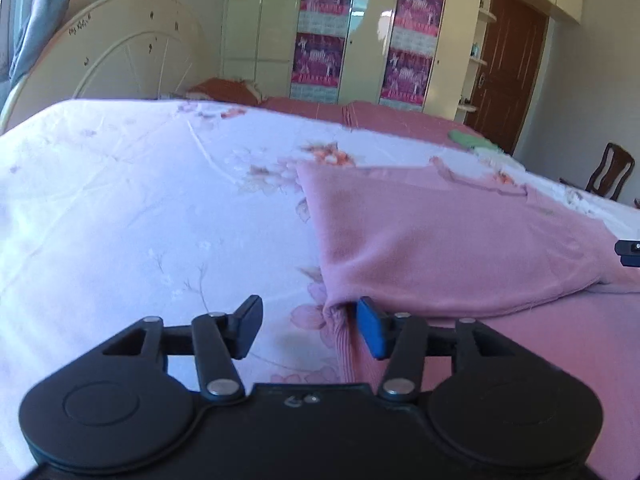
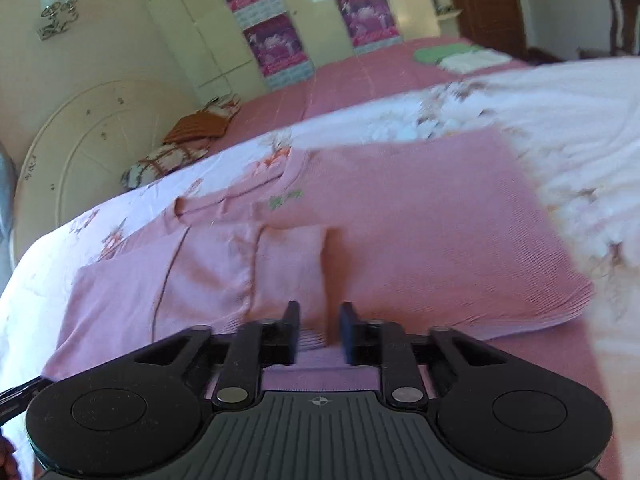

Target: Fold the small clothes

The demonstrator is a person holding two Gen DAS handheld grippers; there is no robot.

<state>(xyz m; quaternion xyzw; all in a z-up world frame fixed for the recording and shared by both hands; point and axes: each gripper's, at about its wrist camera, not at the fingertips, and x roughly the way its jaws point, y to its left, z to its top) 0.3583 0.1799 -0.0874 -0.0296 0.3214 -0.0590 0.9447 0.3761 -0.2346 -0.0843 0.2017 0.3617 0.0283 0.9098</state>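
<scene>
Your left claw gapes wide, a bunched corner of the pink top between its fingers, ungripped. Your right claw stands parted too, pink fabric between the fingers. The top spreads toward twelve o'clock across the floral bedsheet.

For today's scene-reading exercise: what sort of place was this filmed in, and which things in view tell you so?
Most likely a home bedroom. A bed with a floral sheet and a curved white headboard fills the view, tall wardrobes line the far wall, and a pink top lies spread on the bed.
</scene>
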